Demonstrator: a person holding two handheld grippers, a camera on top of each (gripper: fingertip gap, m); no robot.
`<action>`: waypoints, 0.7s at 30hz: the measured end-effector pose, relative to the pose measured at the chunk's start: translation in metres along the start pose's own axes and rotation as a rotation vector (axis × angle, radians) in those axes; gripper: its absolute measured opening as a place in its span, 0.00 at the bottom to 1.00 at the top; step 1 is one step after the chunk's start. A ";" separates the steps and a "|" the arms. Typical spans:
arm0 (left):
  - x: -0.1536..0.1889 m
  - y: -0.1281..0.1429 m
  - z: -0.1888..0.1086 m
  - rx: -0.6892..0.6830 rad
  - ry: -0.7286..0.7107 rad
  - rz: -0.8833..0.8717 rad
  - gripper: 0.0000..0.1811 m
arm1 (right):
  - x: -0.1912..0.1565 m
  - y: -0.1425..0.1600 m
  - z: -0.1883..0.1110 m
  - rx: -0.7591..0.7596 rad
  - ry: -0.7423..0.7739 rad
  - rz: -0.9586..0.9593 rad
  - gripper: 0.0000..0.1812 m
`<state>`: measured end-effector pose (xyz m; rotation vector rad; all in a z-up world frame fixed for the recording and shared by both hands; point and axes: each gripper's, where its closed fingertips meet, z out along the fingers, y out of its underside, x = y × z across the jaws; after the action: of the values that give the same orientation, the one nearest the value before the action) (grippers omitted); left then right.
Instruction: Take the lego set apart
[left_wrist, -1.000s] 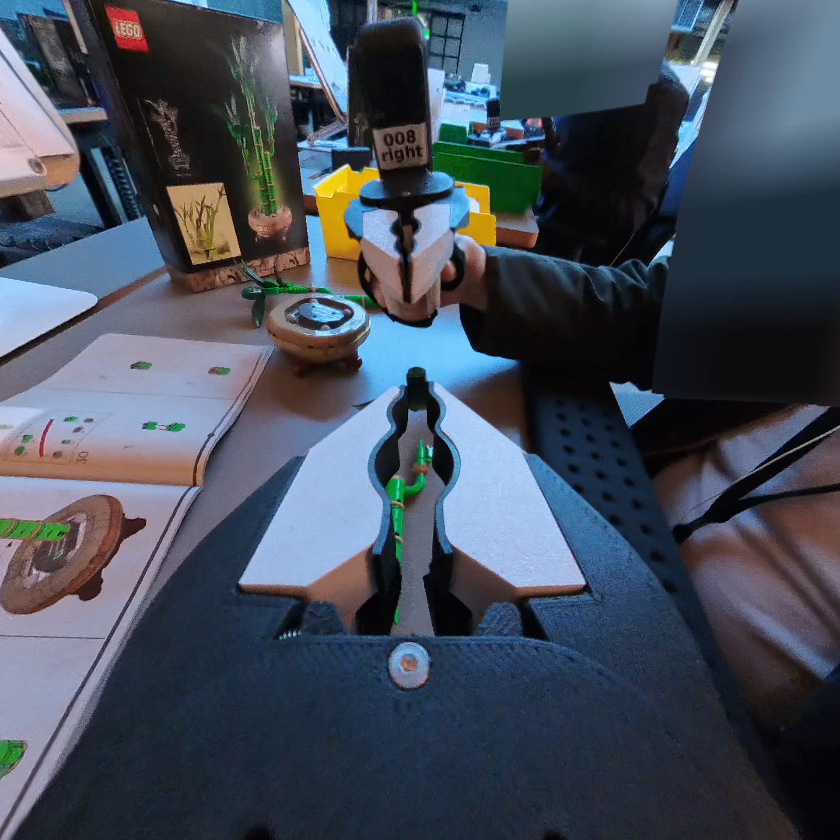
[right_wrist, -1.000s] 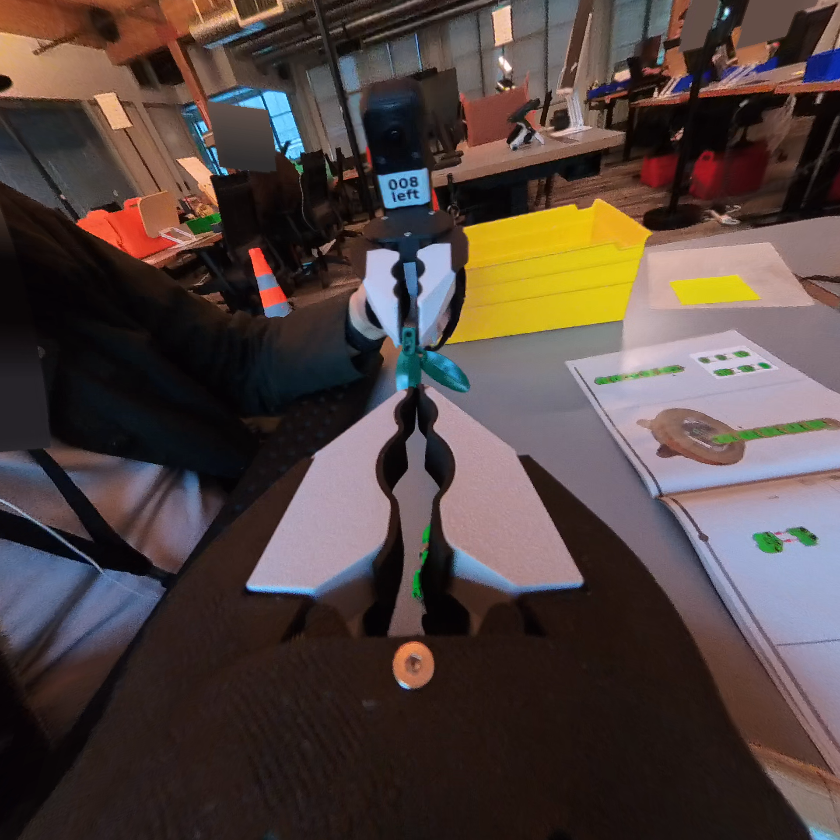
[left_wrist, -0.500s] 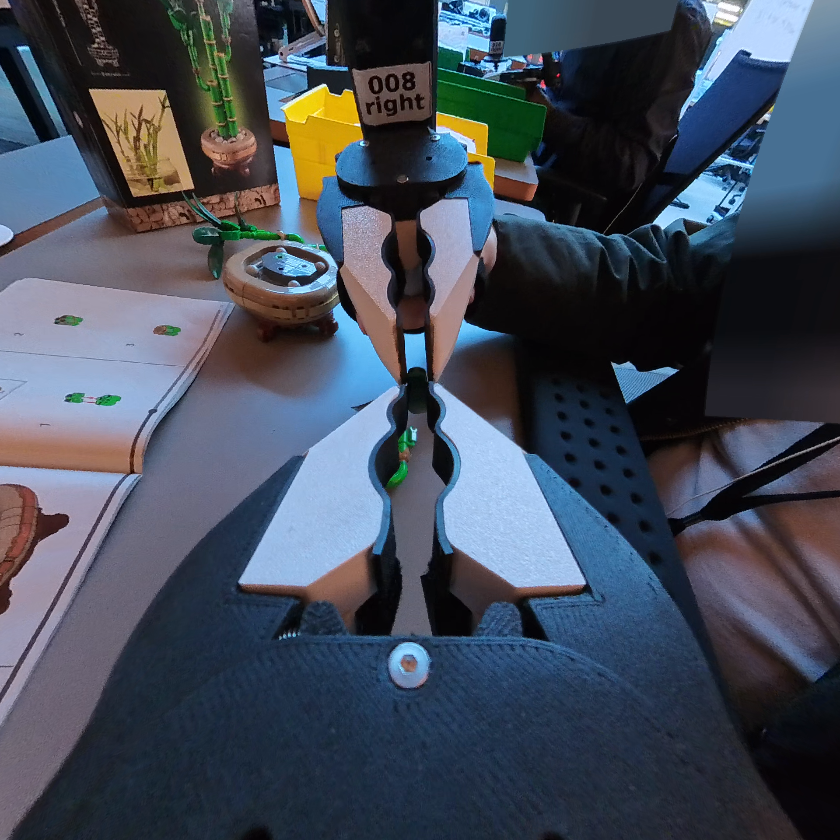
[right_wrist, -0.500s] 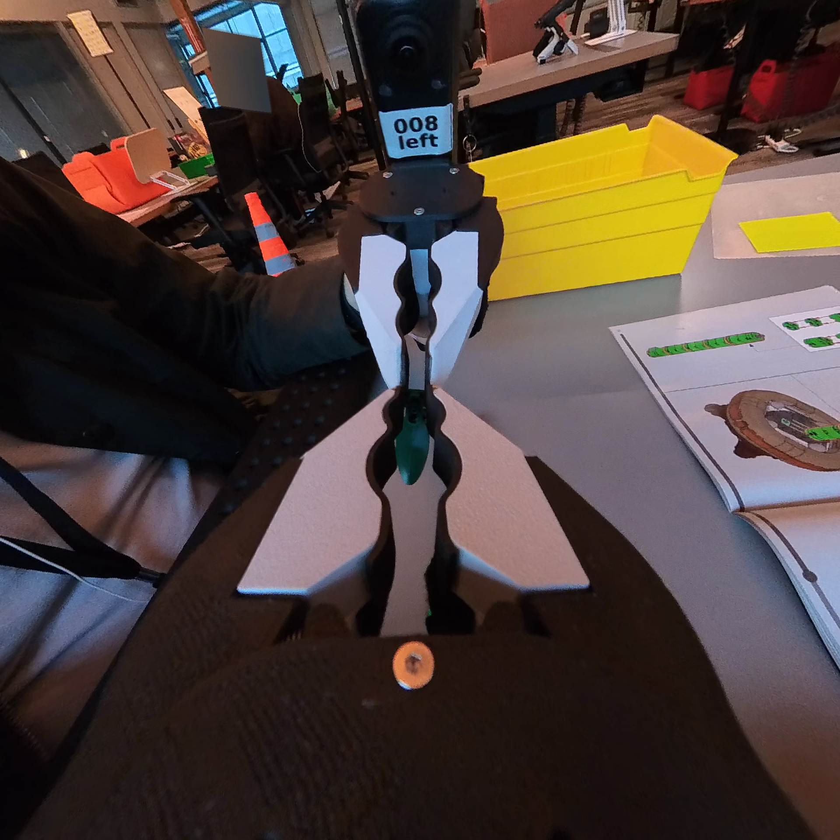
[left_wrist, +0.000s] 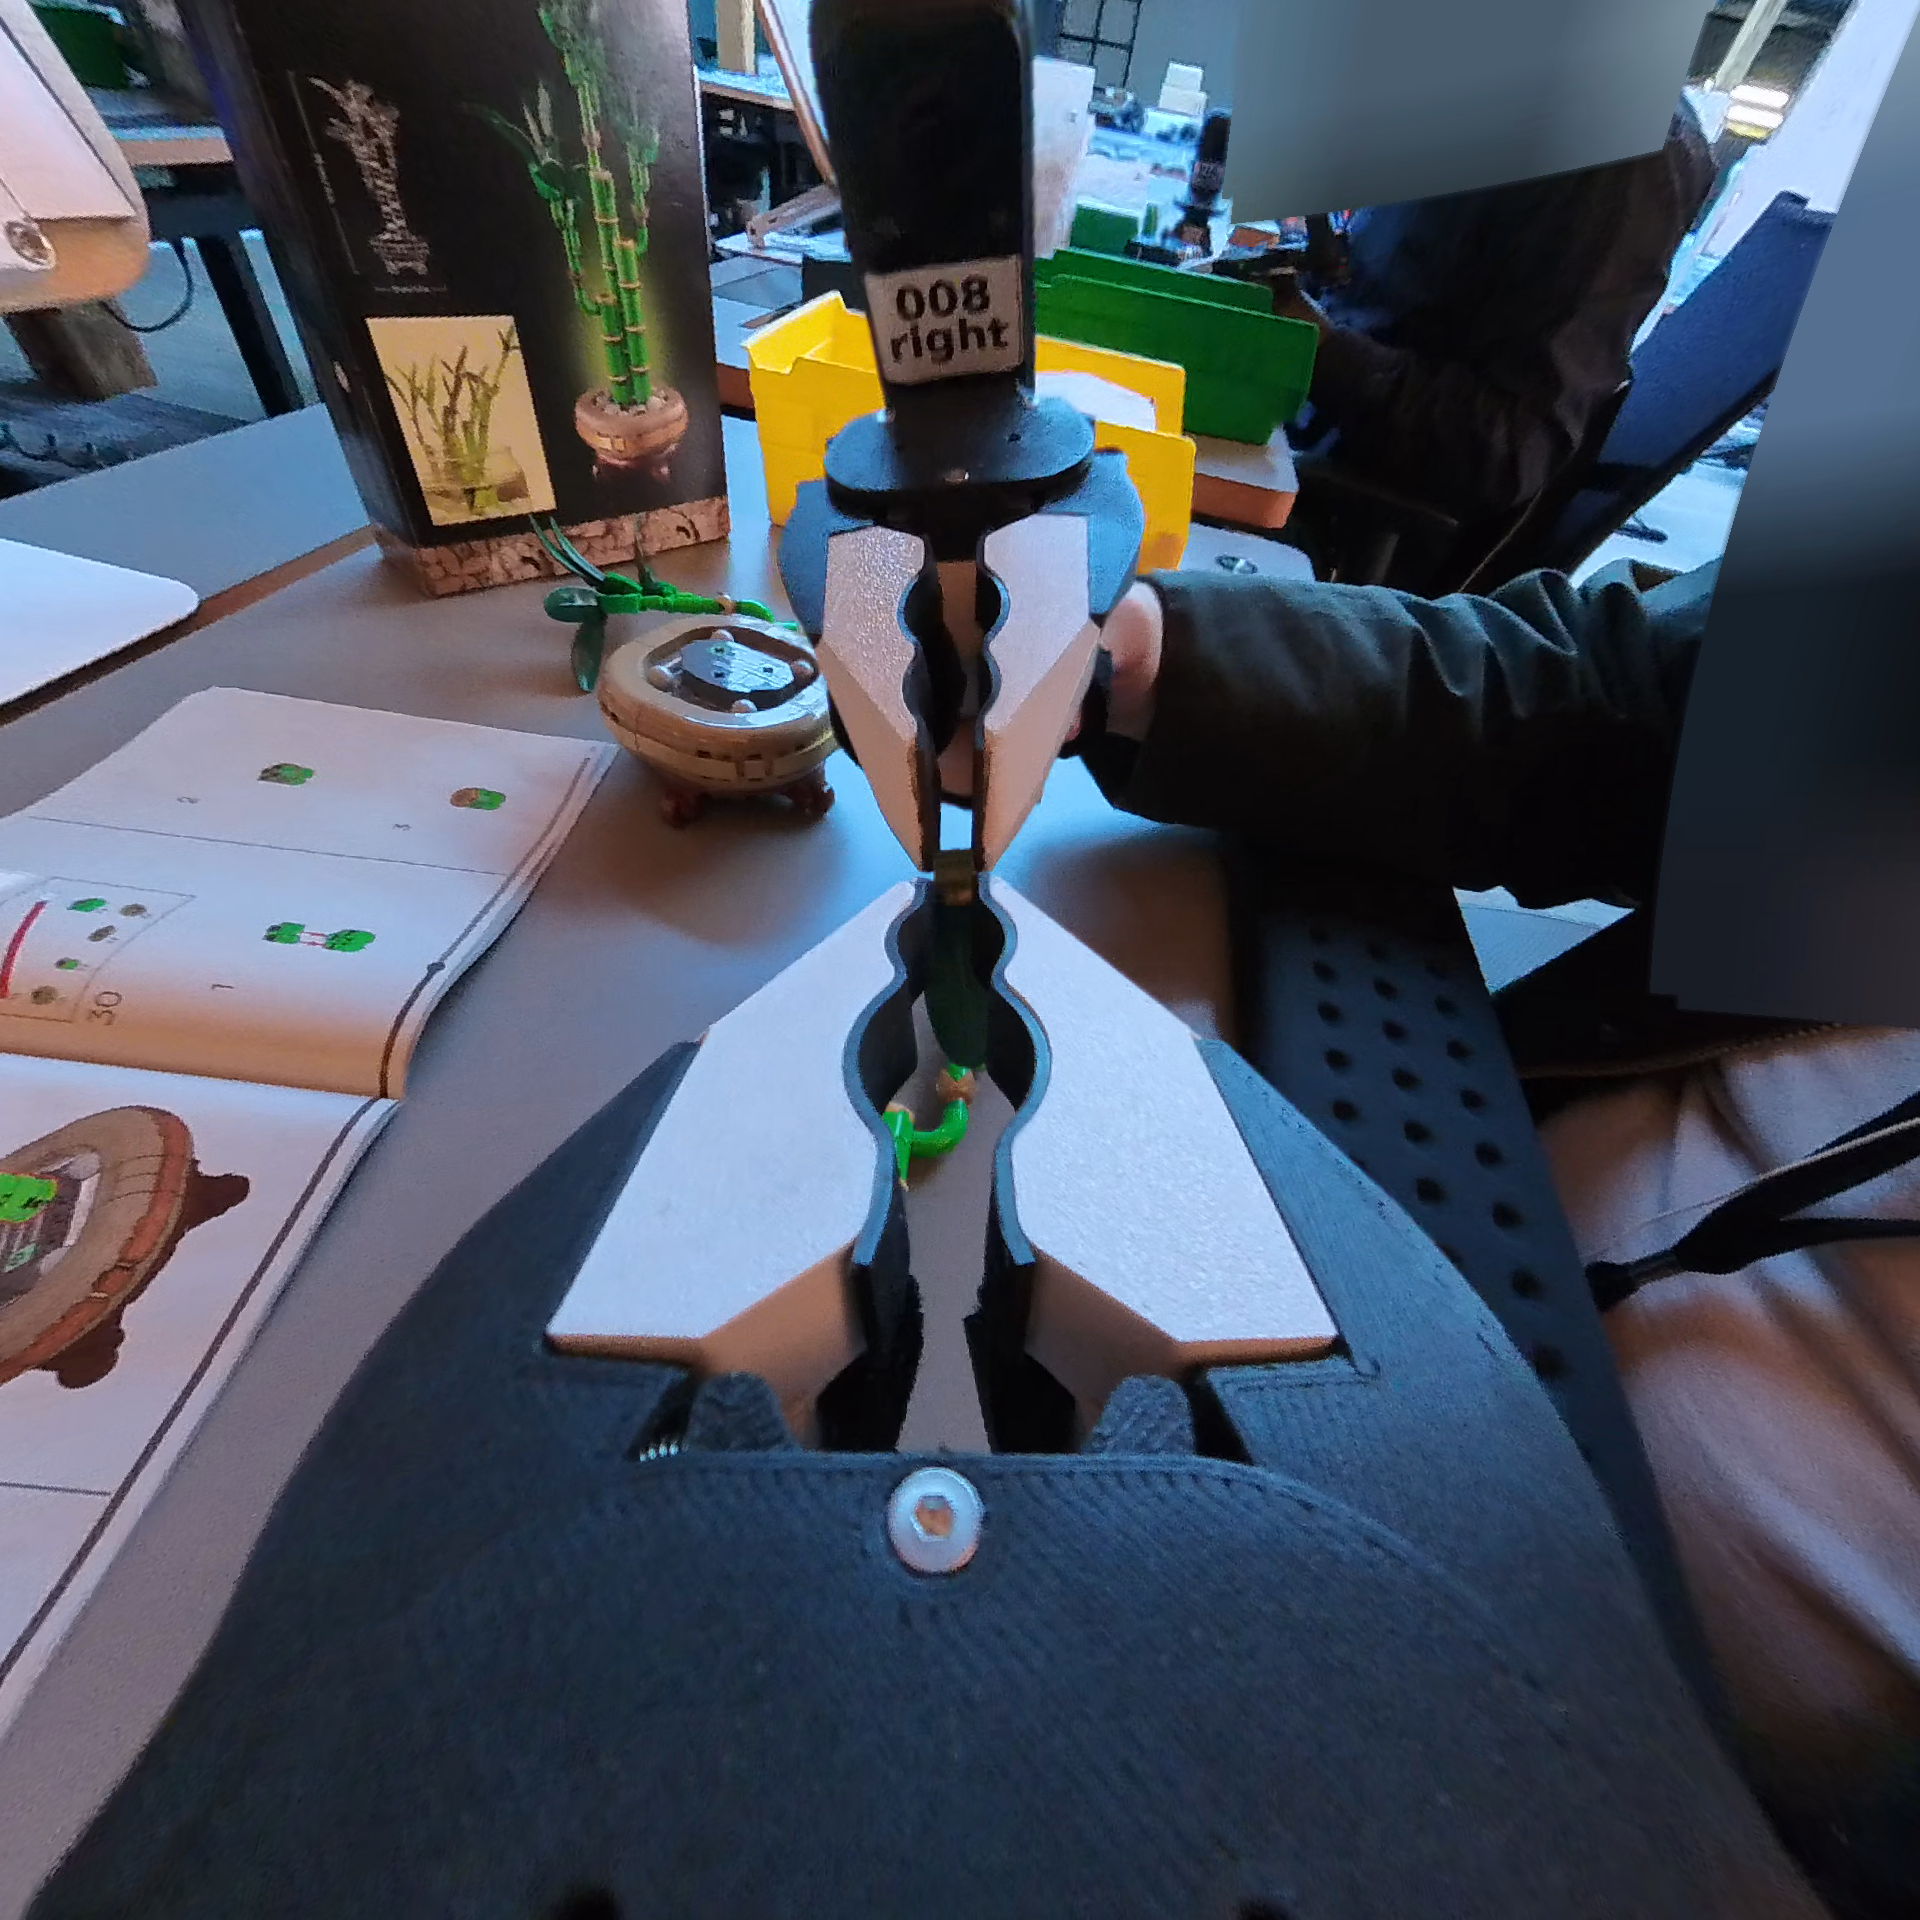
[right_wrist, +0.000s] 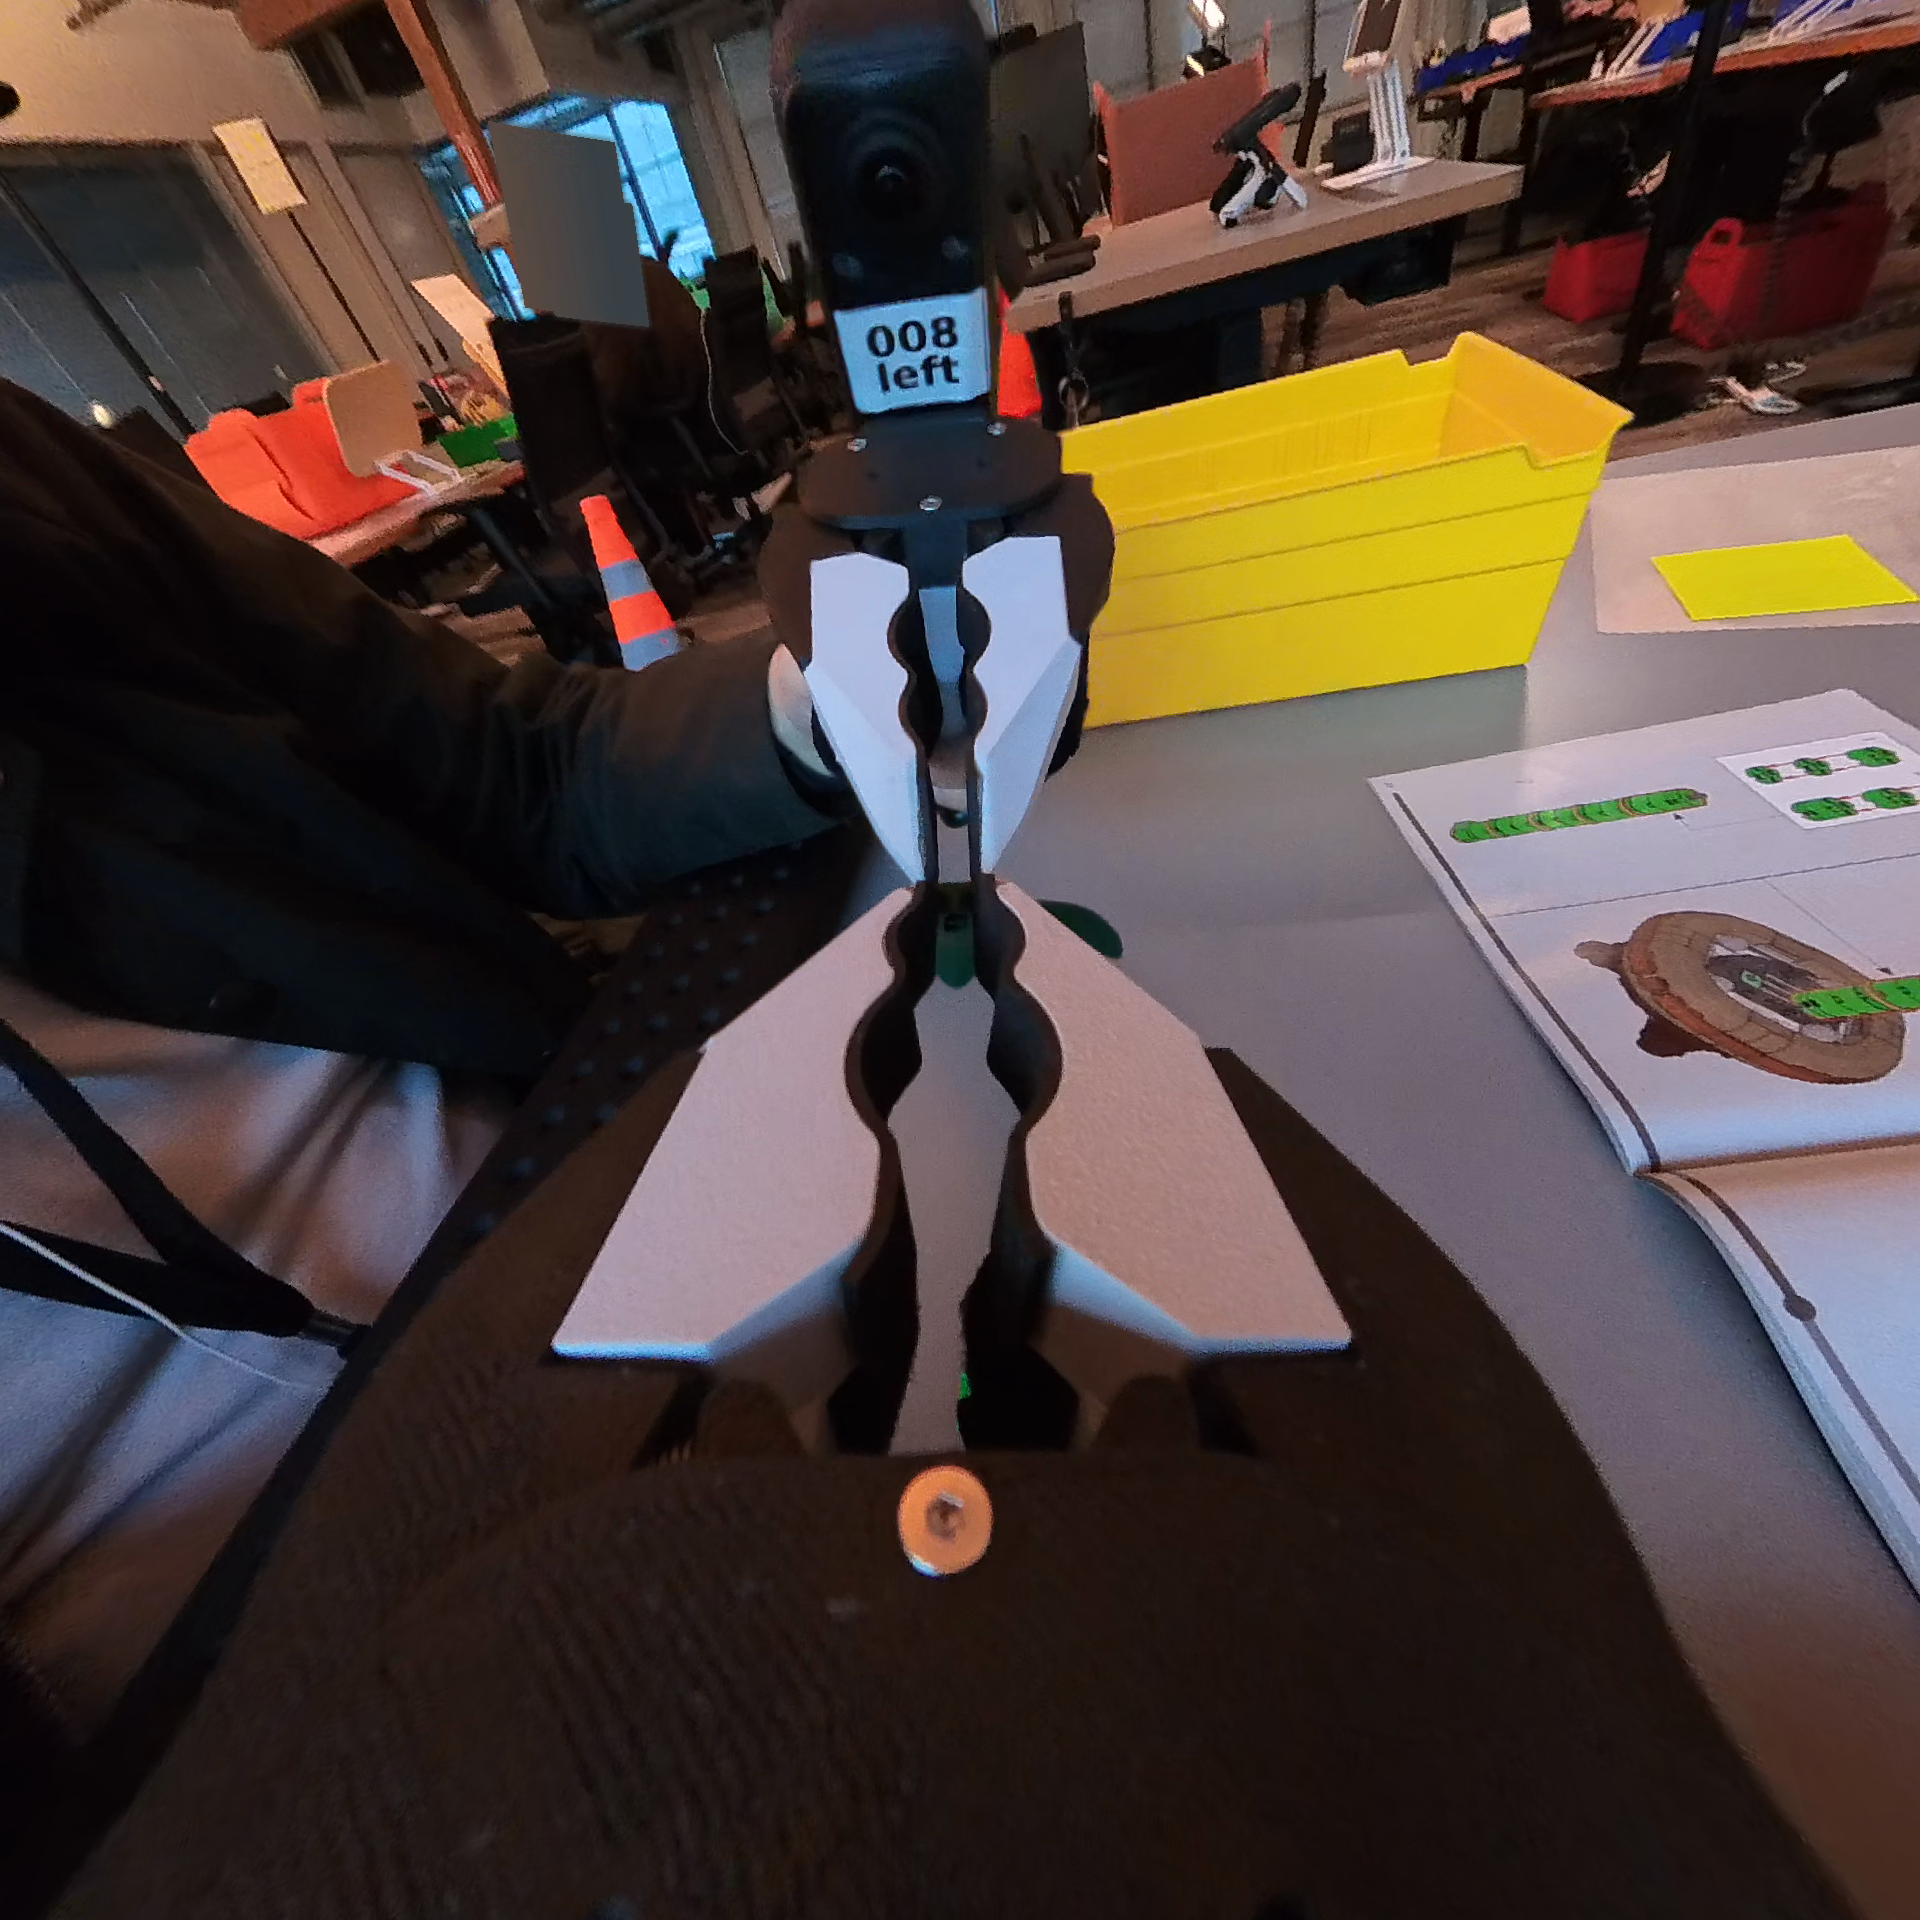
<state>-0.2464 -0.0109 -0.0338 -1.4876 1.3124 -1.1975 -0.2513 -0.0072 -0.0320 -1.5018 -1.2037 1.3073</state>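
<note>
A small green lego bamboo sprig (left_wrist: 957, 1003), with a dark leaf and a bright green curved stem (left_wrist: 928, 1132), is held in the air between both grippers. My left gripper (left_wrist: 951, 891) is shut on it, and the stem hangs back between its fingers. My right gripper (left_wrist: 951, 854) faces it tip to tip and is shut on the sprig's front end. In the right wrist view, my right gripper (right_wrist: 951, 896) meets the left gripper (right_wrist: 951, 871), with dark green leaves (right_wrist: 1093, 932) showing beside and under the tips. The tan lego pot (left_wrist: 727, 709) stands on the table beyond.
A green lego stalk (left_wrist: 644, 603) lies behind the pot, in front of the set's box (left_wrist: 488, 270). An open instruction booklet (left_wrist: 260, 883) lies on the grey table, also in the right wrist view (right_wrist: 1662, 935). A yellow bin (right_wrist: 1330, 540) stands at the back. Only a small space, under 4 cm, lies between the two pairs of fingers.
The two grippers have come together from well apart to tip to tip. My right gripper's tips have closed on the front end of the sprig that the left holds.
</note>
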 end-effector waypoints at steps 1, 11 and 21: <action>0.000 -0.002 -0.001 0.012 0.001 -0.005 0.02 | 0.000 -0.001 -0.001 0.010 -0.009 0.011 0.03; -0.014 -0.029 -0.029 0.228 0.027 -0.138 0.02 | 0.012 -0.027 -0.028 0.195 0.001 0.113 0.03; -0.009 -0.010 0.001 0.097 -0.042 -0.020 0.09 | 0.006 -0.015 -0.007 0.110 -0.019 0.126 0.03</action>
<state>-0.2433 -0.0005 -0.0256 -1.4518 1.1970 -1.2189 -0.2463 0.0022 -0.0179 -1.5091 -1.0455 1.4501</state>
